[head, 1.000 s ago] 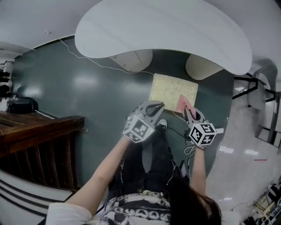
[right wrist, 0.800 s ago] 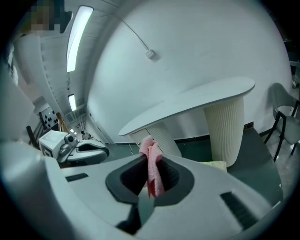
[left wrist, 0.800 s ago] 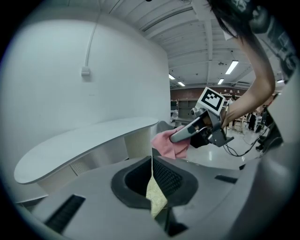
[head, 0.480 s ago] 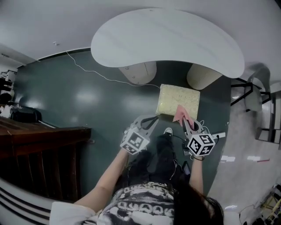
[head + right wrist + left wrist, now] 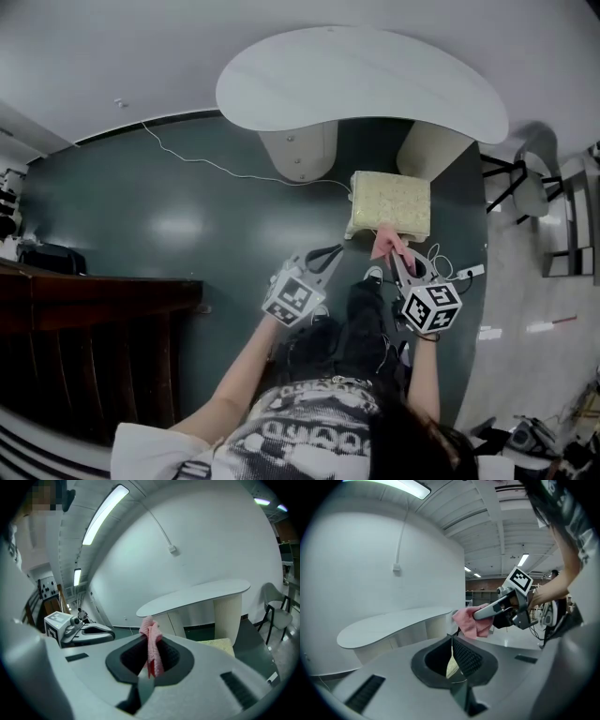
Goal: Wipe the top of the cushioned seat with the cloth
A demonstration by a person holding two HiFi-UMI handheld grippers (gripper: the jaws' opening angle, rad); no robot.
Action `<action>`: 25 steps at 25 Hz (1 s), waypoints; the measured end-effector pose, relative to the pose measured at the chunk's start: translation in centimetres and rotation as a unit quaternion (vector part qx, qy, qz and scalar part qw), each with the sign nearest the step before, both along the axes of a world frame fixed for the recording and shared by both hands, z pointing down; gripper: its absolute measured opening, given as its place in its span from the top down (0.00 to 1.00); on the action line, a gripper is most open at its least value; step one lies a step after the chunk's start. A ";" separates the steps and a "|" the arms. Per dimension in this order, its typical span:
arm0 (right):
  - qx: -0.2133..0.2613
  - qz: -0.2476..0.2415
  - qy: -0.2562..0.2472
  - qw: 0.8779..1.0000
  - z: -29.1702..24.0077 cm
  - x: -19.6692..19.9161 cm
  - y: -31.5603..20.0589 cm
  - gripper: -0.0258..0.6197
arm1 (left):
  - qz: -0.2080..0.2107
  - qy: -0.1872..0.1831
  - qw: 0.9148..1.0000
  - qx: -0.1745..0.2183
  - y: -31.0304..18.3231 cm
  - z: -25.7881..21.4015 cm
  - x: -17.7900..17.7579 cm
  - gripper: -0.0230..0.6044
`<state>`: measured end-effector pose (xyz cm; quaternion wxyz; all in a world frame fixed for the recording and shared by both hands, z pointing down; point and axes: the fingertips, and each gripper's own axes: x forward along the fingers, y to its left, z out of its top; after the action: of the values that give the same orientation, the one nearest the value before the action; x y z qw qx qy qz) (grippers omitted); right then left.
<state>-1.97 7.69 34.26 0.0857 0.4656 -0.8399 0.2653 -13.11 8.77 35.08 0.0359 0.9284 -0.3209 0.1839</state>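
The cushioned seat [image 5: 391,202] is a pale yellow block on the dark green floor, just in front of the white table. A pink cloth [image 5: 385,241] hangs over the seat's near edge, and my right gripper [image 5: 393,253] is shut on it. In the right gripper view the cloth [image 5: 152,645] droops from the jaws, with the seat [image 5: 218,644] low at the right. My left gripper [image 5: 337,250] is held left of the seat, shut and holding nothing. In the left gripper view, the right gripper [image 5: 483,613] holds the cloth [image 5: 469,623] ahead.
A white kidney-shaped table [image 5: 366,80] on two pale legs stands behind the seat. A power strip with cables [image 5: 466,272] lies right of the seat, and a chair [image 5: 530,192] stands further right. A dark wooden railing [image 5: 84,314] is at left. A white cord [image 5: 216,167] crosses the floor.
The head view has pulled back, so the seat looks smaller and farther. The cloth has slid from the seat's top near corner to its near edge. Both grippers drew back toward the person.
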 end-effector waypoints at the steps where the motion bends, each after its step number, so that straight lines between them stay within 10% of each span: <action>1: 0.002 0.000 0.002 1.000 -0.4 -0.5 0.7 0.95 | 0.002 0.002 1.000 0.000 0.6 -0.2 -0.4 0.95; 25: 0.040 -0.056 0.016 0.998 -5.2 0.5 6.8 0.95 | -0.027 0.034 0.999 0.020 6.6 -5.9 2.9 0.95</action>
<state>-1.50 14.52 29.07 0.0949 0.4253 -0.8730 0.2191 -10.25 15.41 29.20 0.0337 0.9256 -0.3482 0.1446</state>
